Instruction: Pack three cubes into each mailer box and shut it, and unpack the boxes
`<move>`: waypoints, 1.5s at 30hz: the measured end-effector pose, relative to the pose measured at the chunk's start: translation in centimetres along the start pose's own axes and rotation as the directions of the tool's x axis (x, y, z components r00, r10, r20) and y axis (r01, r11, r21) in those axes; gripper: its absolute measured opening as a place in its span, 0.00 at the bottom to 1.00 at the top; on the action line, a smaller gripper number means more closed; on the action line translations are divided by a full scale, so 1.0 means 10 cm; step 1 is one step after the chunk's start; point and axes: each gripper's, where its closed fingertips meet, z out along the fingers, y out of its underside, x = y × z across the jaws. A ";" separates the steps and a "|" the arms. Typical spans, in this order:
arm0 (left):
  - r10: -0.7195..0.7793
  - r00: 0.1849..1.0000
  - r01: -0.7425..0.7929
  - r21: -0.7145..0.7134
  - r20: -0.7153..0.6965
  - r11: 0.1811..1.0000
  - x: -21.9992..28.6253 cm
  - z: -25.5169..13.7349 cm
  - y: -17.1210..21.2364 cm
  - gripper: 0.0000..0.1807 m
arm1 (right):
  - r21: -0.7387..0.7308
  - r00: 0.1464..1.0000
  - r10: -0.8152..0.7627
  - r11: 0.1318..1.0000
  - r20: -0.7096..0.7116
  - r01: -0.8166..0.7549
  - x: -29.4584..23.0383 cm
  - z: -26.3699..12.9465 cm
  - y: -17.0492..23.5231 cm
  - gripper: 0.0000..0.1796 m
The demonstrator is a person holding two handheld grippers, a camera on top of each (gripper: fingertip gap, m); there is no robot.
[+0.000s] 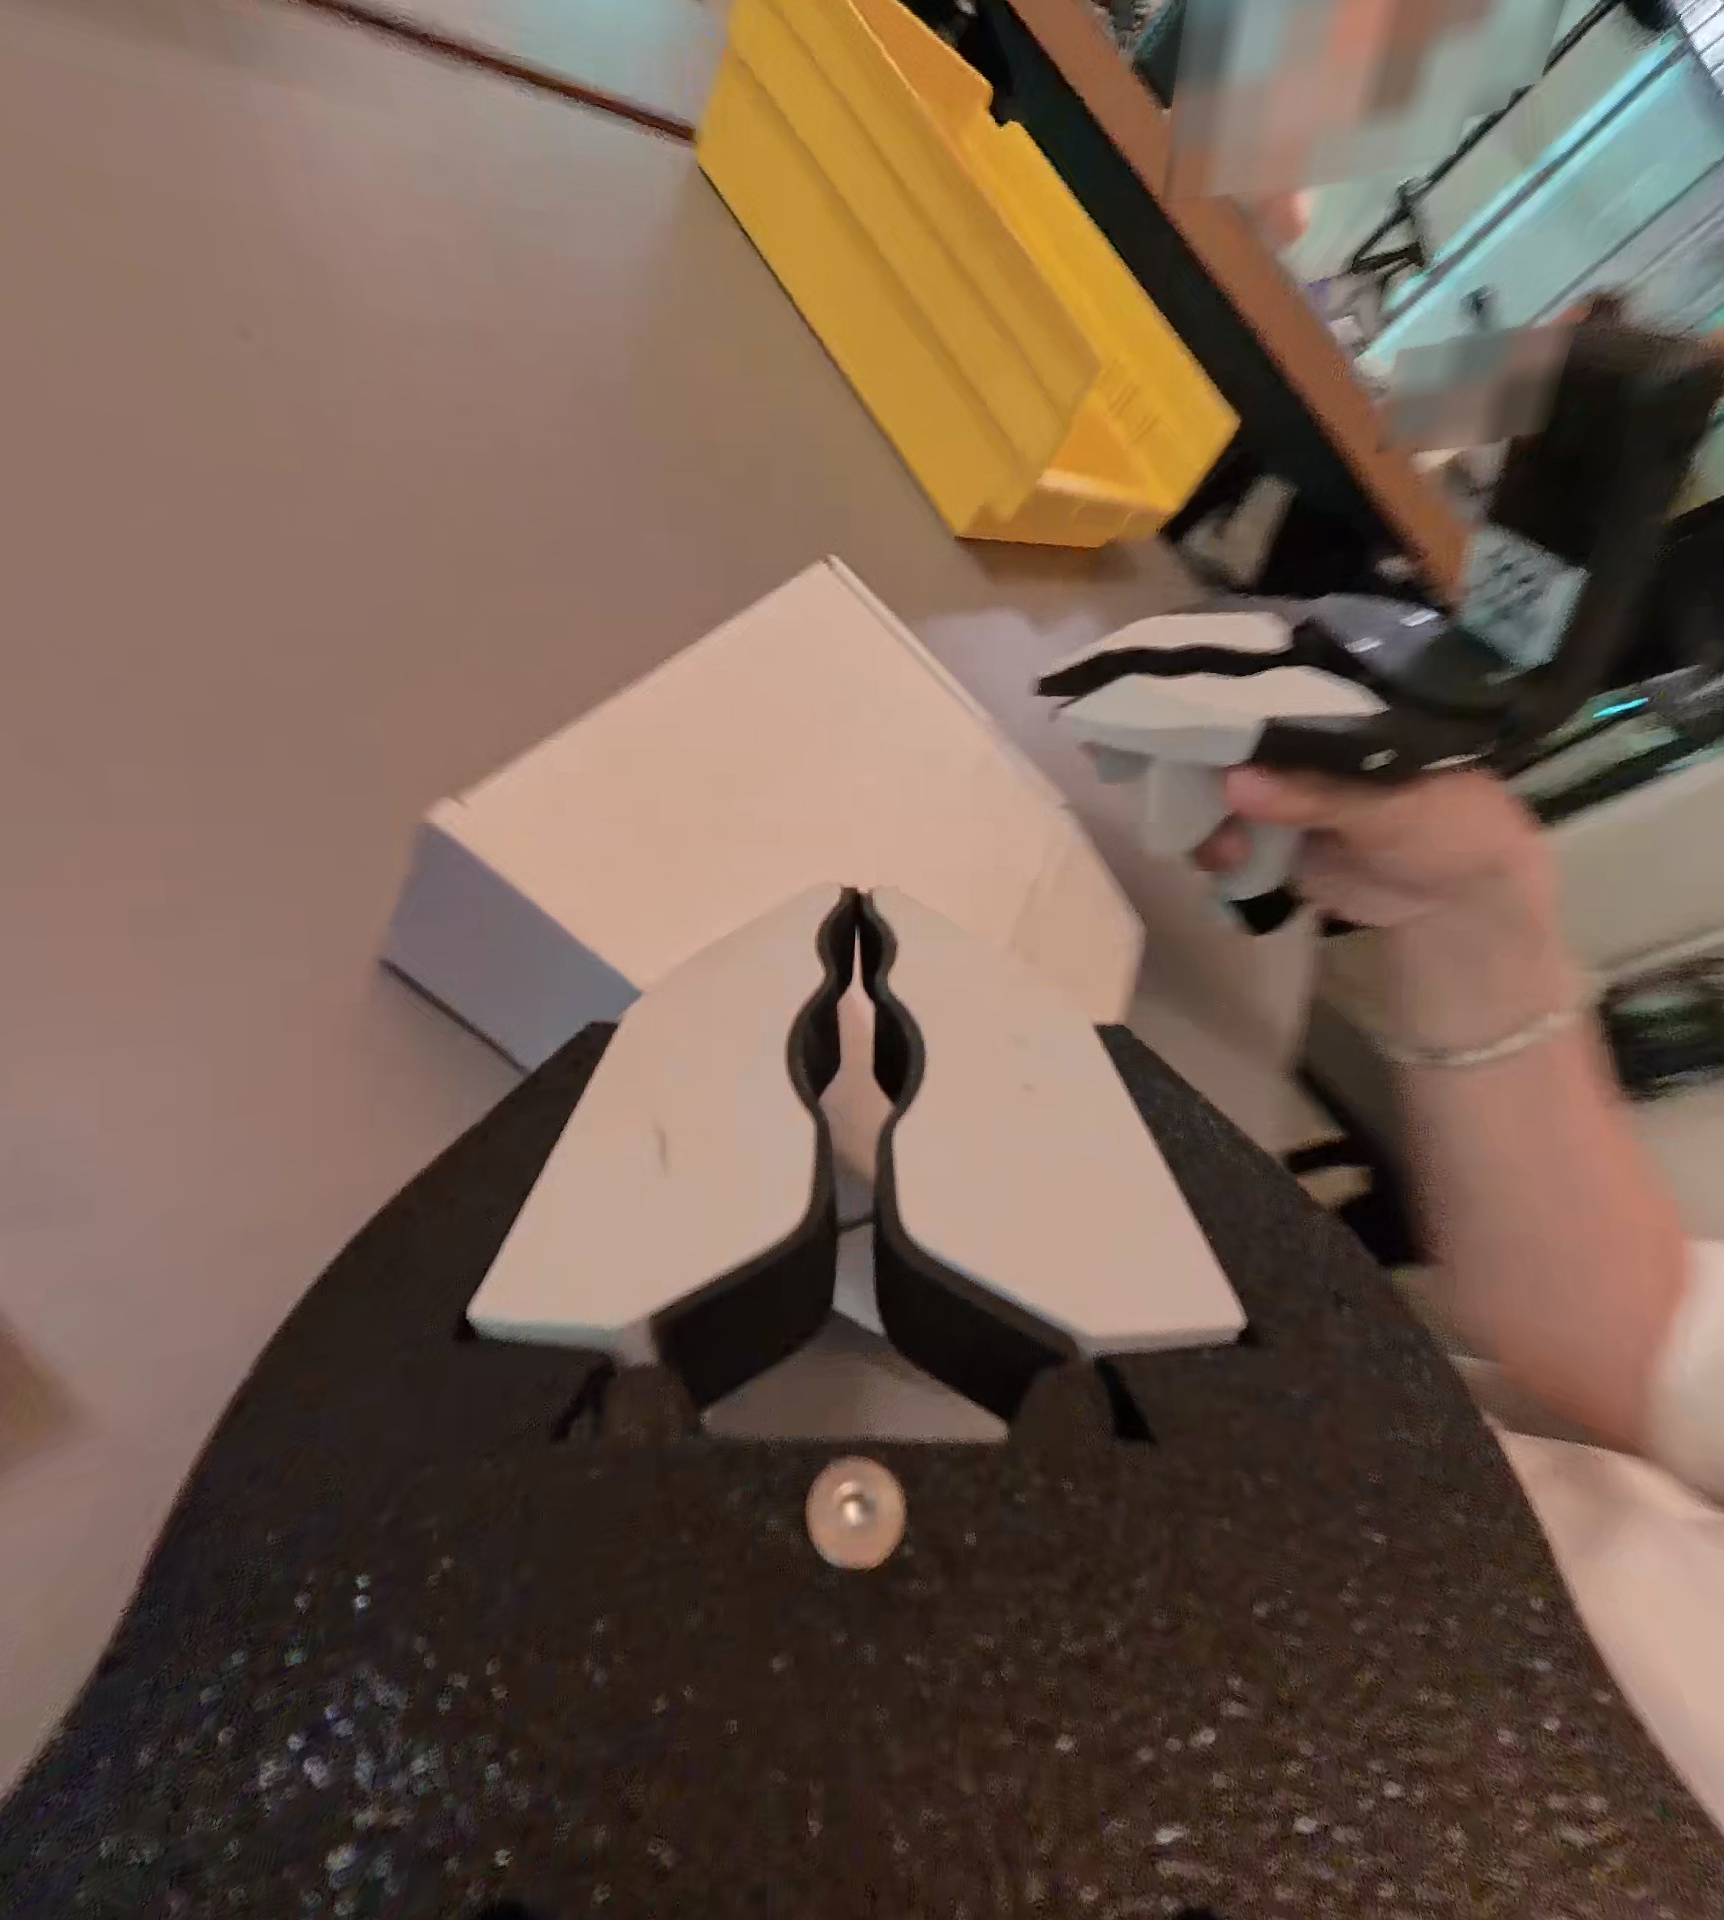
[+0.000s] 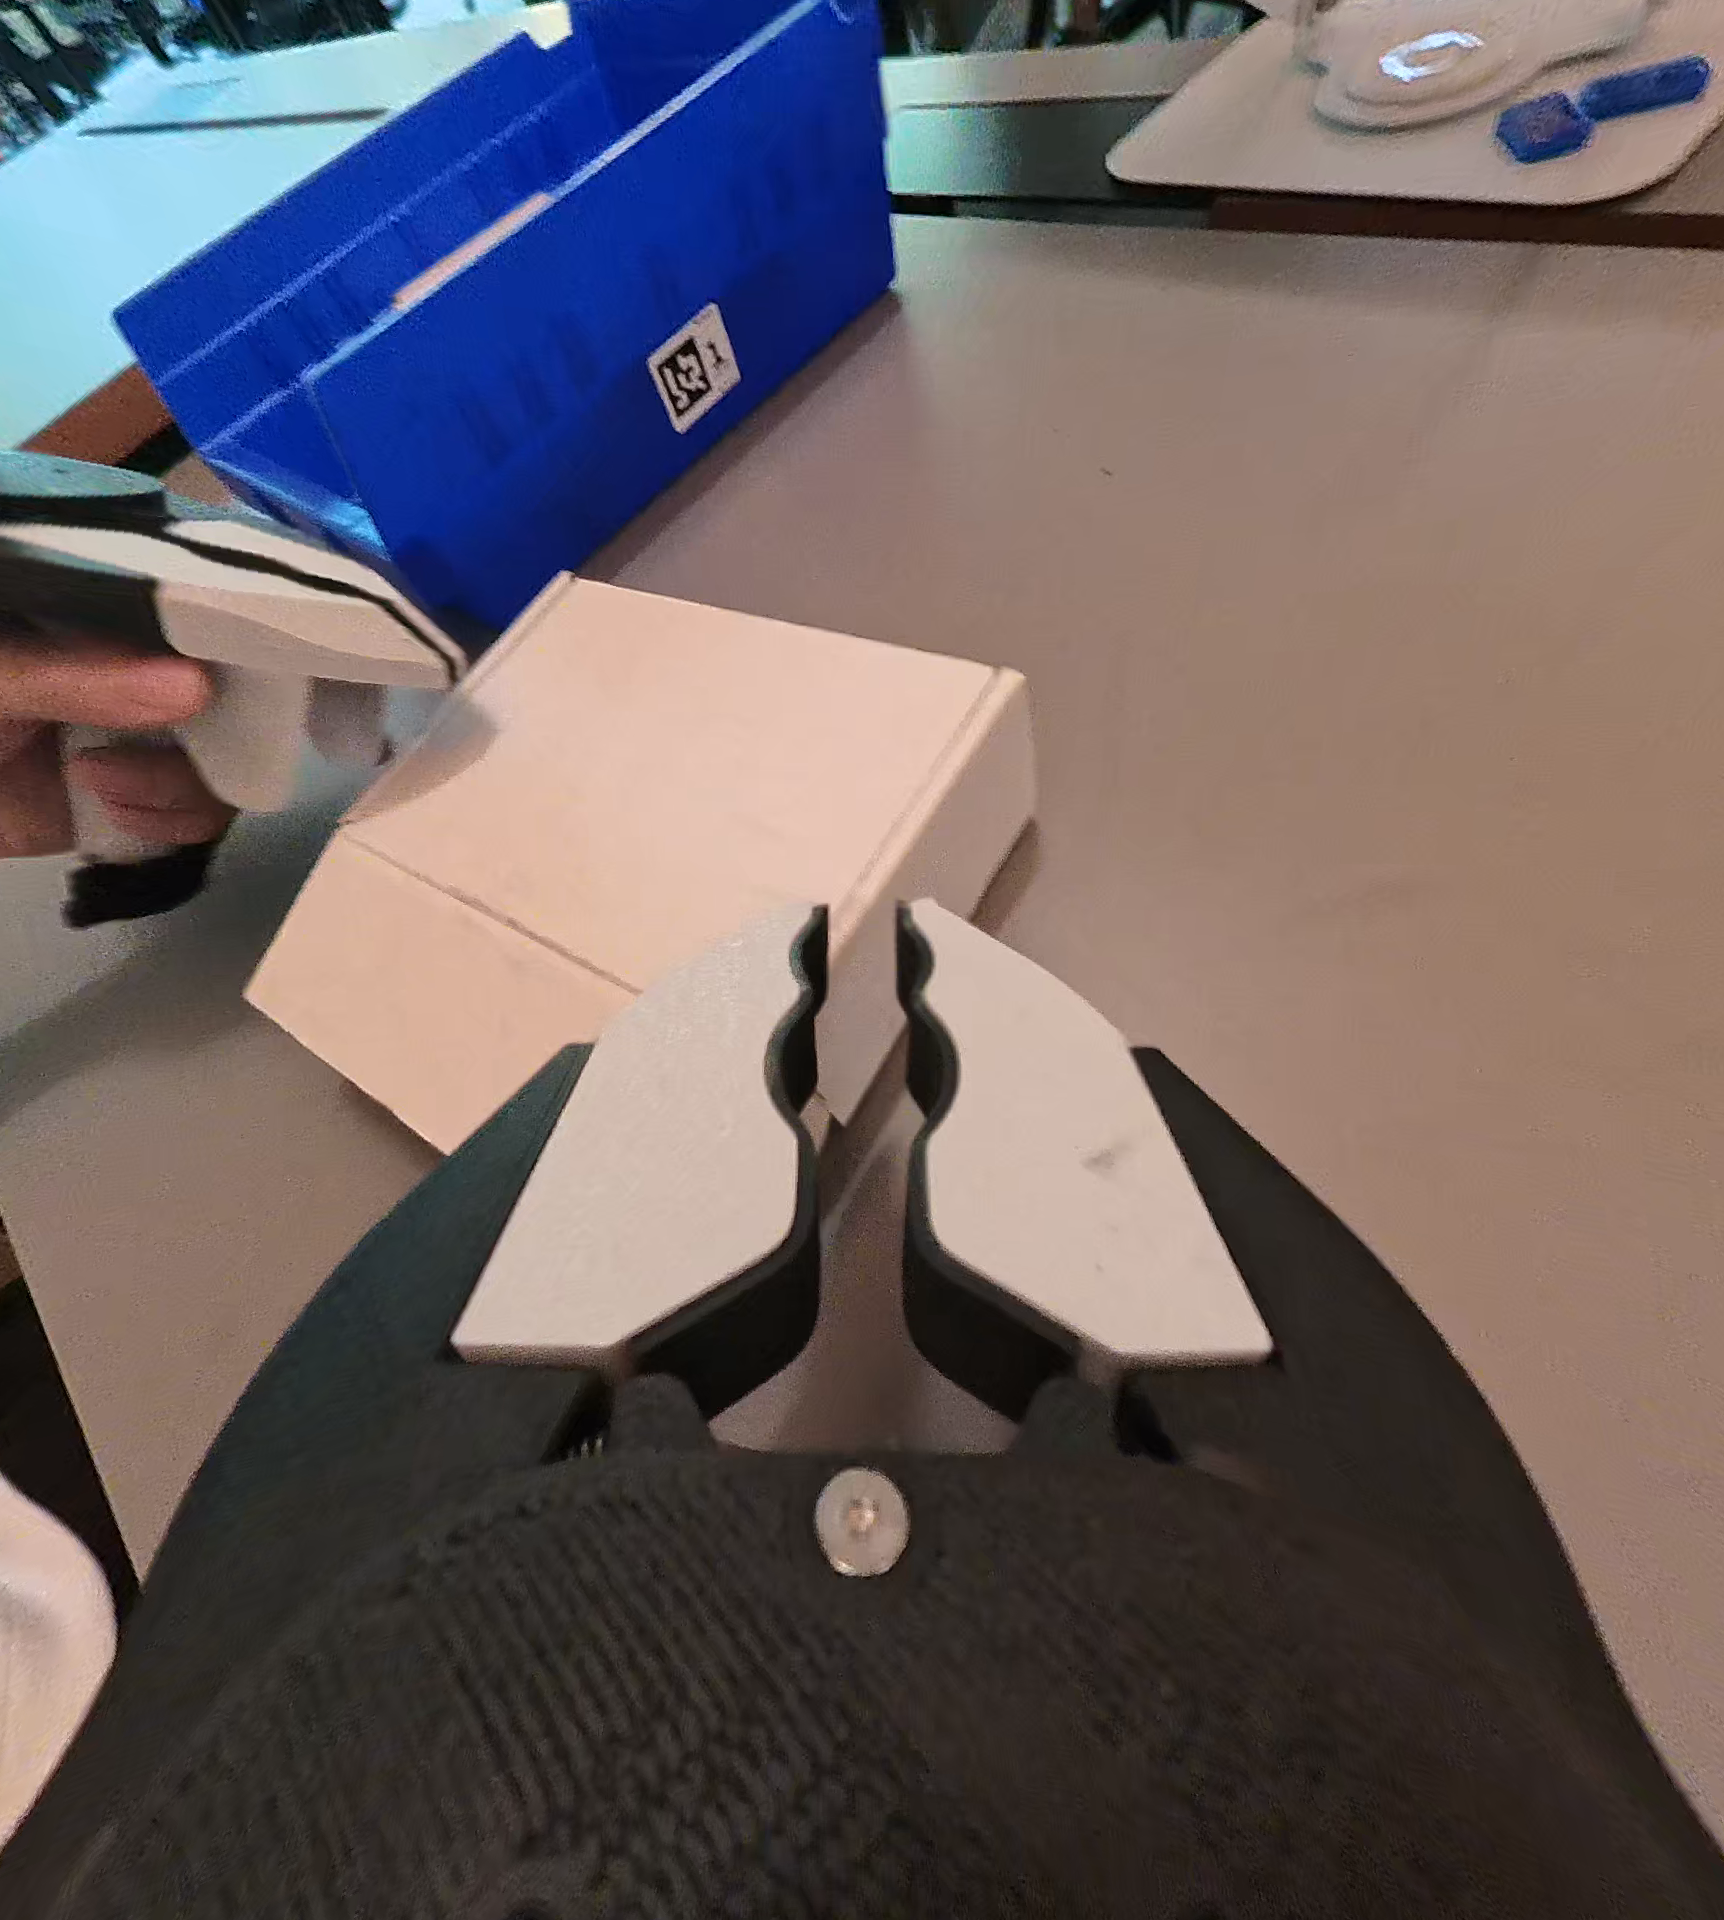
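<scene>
White mailer box [image 2: 671, 790], lid down, lies on the table [image 2: 1357, 623] between both grippers — left gripper [image 1: 856, 902] pressed together, right gripper [image 2: 860, 920] slightly parted, both empty — likely light, stiff cardboard, best lifted by its front lid edge.

- One white mailer box [image 2: 671, 821], lid closed, on the table [image 2: 1357, 644].
- Two hand-held grippers: the left hand-held gripper [image 1: 855, 891] and the right hand-held gripper [image 2: 860, 912].
- One blue bin [image 2: 567, 312].
- One yellow bin [image 1: 951, 281].
- Two small blue pieces [image 2: 1606, 99] on a tray [image 2: 1253, 156] at the far edge.
</scene>
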 end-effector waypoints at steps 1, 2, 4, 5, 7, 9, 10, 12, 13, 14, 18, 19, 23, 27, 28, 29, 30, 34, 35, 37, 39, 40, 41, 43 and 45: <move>-0.095 0.994 0.094 -0.028 -0.059 0.995 0.04 0.01 0.02 0.00 | -0.005 1.000 0.018 1.000 -0.011 -0.018 0.05 -0.01 0.03 0.10; -0.188 0.978 0.184 -0.053 -0.091 0.982 0.04 0.03 0.03 0.00 | -0.008 0.999 0.040 0.999 -0.014 -0.040 0.08 -0.02 0.05 0.15; -0.294 0.950 0.289 -0.062 -0.102 0.955 -0.04 0.05 0.05 0.00 | -0.025 0.996 0.092 0.995 0.006 -0.092 0.12 -0.02 0.10 0.26; -0.328 0.935 0.324 -0.052 -0.133 0.945 -0.04 0.04 0.03 0.00 | -0.041 0.992 0.124 0.992 0.025 -0.123 0.12 -0.01 0.12 0.31; -0.355 0.925 0.352 -0.044 -0.140 0.935 -0.05 0.02 0.03 0.00 | -0.087 0.980 0.188 0.979 0.065 -0.182 0.13 0.01 0.17 0.40; -0.317 0.943 0.314 -0.048 -0.101 0.948 -0.07 0.01 0.05 0.00 | -0.130 0.966 0.236 0.967 0.110 -0.221 0.14 0.03 0.19 0.45; -0.296 0.952 0.292 -0.056 -0.079 0.955 -0.09 -0.01 0.06 0.00 | -0.147 0.958 0.257 0.960 0.123 -0.239 0.16 0.04 0.19 0.45; -0.262 0.963 0.258 -0.079 -0.054 0.963 -0.12 -0.04 0.08 0.00 | -0.167 0.932 0.323 0.940 0.164 -0.296 0.17 0.09 0.15 0.48; -0.253 0.966 0.248 -0.091 -0.049 0.964 -0.13 -0.06 0.09 0.00 | -0.191 0.907 0.372 0.922 0.196 -0.337 0.15 0.12 0.14 0.50; -0.240 0.970 0.235 -0.102 -0.039 0.967 -0.14 -0.07 0.09 0.00 | -0.219 0.880 0.414 0.904 0.235 -0.367 0.10 0.14 0.13 0.52; -0.106 0.991 0.119 -0.199 0.075 0.973 -0.18 -0.10 0.15 0.00 | -0.291 0.821 0.489 0.864 0.296 -0.410 0.05 0.21 0.12 0.53; -0.085 0.992 0.103 -0.217 0.092 0.971 -0.19 -0.11 0.15 0.00 | -0.294 0.800 0.509 0.855 0.317 -0.427 0.02 0.22 0.08 0.53; -0.064 0.994 0.081 -0.211 0.090 0.974 -0.18 -0.09 0.15 0.00 | -0.330 0.711 0.585 0.810 0.390 -0.485 -0.07 0.26 -0.01 0.51; -0.041 0.994 0.060 -0.197 0.101 0.979 -0.18 -0.09 0.15 0.00 | -0.424 0.704 0.603 0.787 0.375 -0.448 -0.14 0.32 0.08 0.45; -0.042 0.994 0.061 -0.191 0.099 0.980 -0.18 -0.09 0.15 0.00 | -0.449 0.712 0.603 0.780 0.359 -0.435 -0.15 0.34 0.10 0.46; -0.041 0.995 0.058 -0.185 0.096 0.981 -0.18 -0.09 0.15 0.00 | -0.466 0.712 0.606 0.774 0.353 -0.427 -0.16 0.36 0.11 0.45; -0.037 0.995 0.053 -0.179 0.094 0.982 -0.18 -0.10 0.15 0.00 | -0.484 0.714 0.607 0.770 0.350 -0.417 -0.17 0.37 0.11 0.44; -0.027 0.996 0.040 -0.151 0.087 0.988 -0.19 -0.11 0.15 0.00 | -0.564 0.729 0.603 0.742 0.324 -0.364 -0.26 0.46 0.24 0.41; -0.018 0.996 0.030 -0.144 0.088 0.989 -0.20 -0.12 0.15 0.00 | -0.560 0.726 0.602 0.745 0.332 -0.362 -0.26 0.48 0.23 0.40; 0.028 0.996 -0.018 -0.117 0.083 0.993 -0.21 -0.12 0.13 0.02 | -0.567 0.694 0.635 0.727 0.340 -0.387 -0.26 0.49 0.22 0.39; 0.142 0.988 -0.137 -0.073 0.068 0.988 -0.21 -0.11 0.13 0.06 | -0.575 0.662 0.665 0.708 0.346 -0.410 -0.25 0.48 0.22 0.38; 0.217 0.974 -0.213 -0.059 0.068 0.975 -0.20 -0.12 0.13 0.08 | -0.570 0.654 0.668 0.709 0.354 -0.416 -0.24 0.48 0.22 0.37; 0.297 0.951 -0.295 -0.038 0.086 0.955 -0.20 -0.16 0.11 0.10 | -0.570 0.648 0.670 0.710 0.363 -0.414 -0.25 0.47 0.22 0.37; 0.464 0.876 -0.475 0.074 0.130 0.877 -0.07 -0.31 -0.05 0.14 | -0.578 0.627 0.672 0.711 0.393 -0.400 -0.28 0.42 0.23 0.36; 0.640 0.746 -0.664 0.136 0.183 0.735 0.11 -0.48 -0.16 0.18 | -0.587 0.612 0.675 0.710 0.412 -0.389 -0.30 0.37 0.24 0.36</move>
